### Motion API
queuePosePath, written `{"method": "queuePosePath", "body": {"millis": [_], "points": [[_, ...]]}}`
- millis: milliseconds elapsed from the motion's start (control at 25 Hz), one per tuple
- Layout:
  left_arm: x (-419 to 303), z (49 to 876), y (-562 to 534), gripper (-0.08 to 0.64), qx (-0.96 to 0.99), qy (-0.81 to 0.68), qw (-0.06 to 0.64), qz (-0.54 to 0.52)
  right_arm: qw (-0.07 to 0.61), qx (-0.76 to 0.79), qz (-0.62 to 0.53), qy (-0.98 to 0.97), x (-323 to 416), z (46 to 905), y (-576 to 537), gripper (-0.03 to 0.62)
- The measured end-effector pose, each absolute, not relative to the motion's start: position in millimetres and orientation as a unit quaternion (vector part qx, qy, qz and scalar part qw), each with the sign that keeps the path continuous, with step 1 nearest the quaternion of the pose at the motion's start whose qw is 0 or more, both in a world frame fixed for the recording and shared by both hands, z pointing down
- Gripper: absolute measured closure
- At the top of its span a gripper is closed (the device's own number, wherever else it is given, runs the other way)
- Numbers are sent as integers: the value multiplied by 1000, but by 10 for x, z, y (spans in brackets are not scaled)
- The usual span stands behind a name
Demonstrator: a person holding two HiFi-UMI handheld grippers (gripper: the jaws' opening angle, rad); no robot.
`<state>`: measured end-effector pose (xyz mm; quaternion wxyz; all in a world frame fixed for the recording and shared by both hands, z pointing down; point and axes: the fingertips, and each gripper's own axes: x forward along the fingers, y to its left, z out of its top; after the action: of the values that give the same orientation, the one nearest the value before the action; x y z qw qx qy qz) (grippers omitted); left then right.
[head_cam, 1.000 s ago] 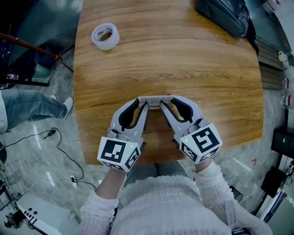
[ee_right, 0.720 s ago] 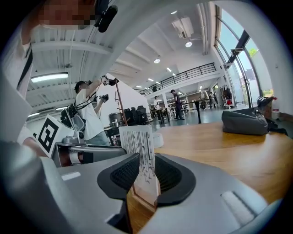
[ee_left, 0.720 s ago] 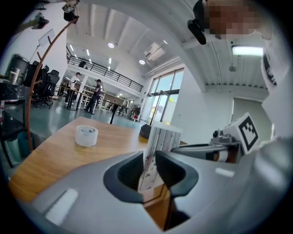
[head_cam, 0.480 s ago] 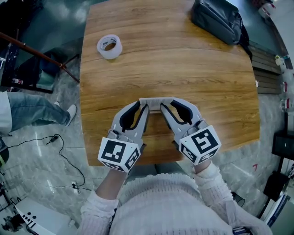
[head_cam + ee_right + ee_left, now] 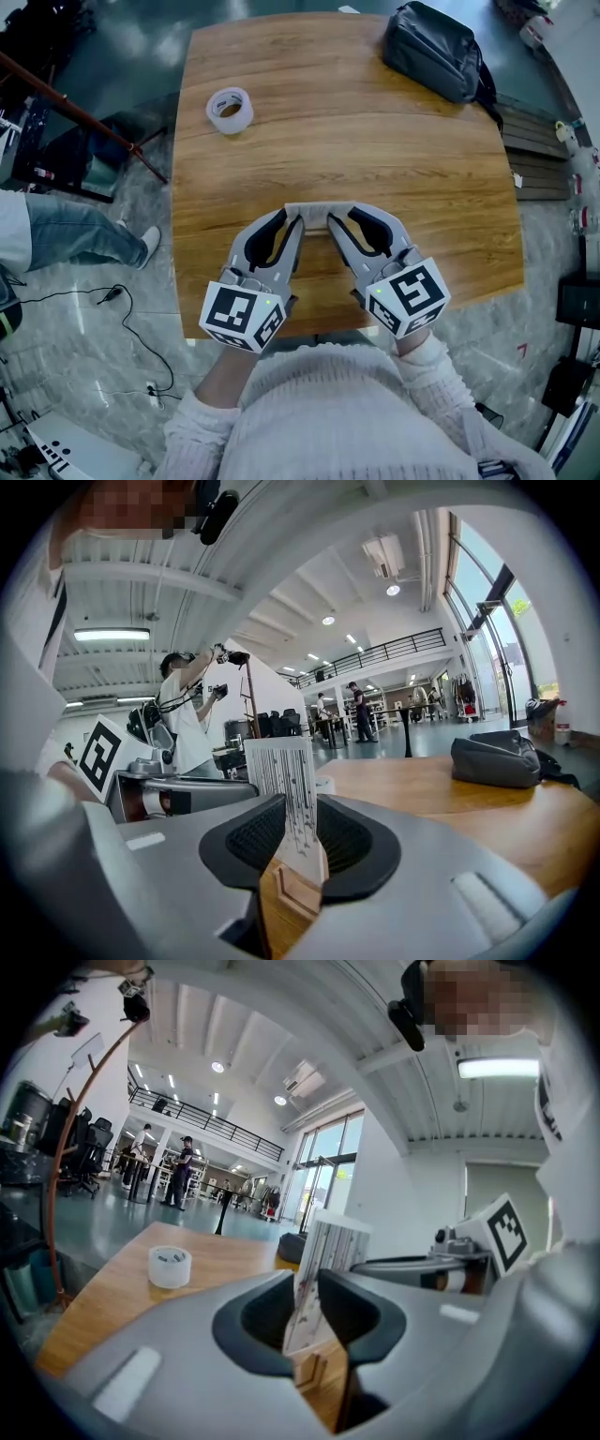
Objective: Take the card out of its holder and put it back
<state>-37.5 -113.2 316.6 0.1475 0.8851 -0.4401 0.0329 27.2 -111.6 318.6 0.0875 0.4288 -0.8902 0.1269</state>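
- Head view: the left gripper (image 5: 292, 217) and the right gripper (image 5: 339, 215) point away from the person, with their tips angled in toward each other.
- The card (image 5: 317, 207) spans the gap between the tips. It shows only as a thin pale strip seen from its top edge, over the near part of the wooden table (image 5: 375, 131).
- A roll of clear tape (image 5: 229, 110) lies near the table's far left corner, well apart from the grippers. A black bag (image 5: 433, 52) sits at the far right corner.
- To the left of the table, a person's leg in jeans (image 5: 75, 239) stands on the floor, with a thin cable (image 5: 141, 323) lying nearby.
- Left gripper view: the card (image 5: 330, 1251) stands upright between the jaws, which have just been closing and now clamp one end of it. Its face carries fine vertical lines.
- The tape roll (image 5: 170, 1266) rests on the table (image 5: 103, 1302) off to the left, and the right gripper's marker cube (image 5: 506, 1232) shows across on the right.
- Right gripper view: the jaws press on the other end of the card (image 5: 284, 775) from both sides, with the ribbed pads against it.
- Below the card, in the gap between the jaws, a light wooden piece (image 5: 292, 892) with a rectangular outline shows. Whether it is the holder cannot be told.
- The black bag (image 5: 502, 758) lies on the table (image 5: 422, 789) to the right. The left gripper's marker cube (image 5: 98, 752) is at the left, and a person in a white top (image 5: 192, 728) stands behind it with arms raised.
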Motion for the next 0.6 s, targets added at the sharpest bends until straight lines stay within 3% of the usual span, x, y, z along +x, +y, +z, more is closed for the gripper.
{"method": "queuePosePath", "body": {"millis": [600], "points": [[-397, 2968, -1041, 482, 885, -450, 118, 31, 77, 430, 110, -893, 250, 2997, -1021, 502]]}}
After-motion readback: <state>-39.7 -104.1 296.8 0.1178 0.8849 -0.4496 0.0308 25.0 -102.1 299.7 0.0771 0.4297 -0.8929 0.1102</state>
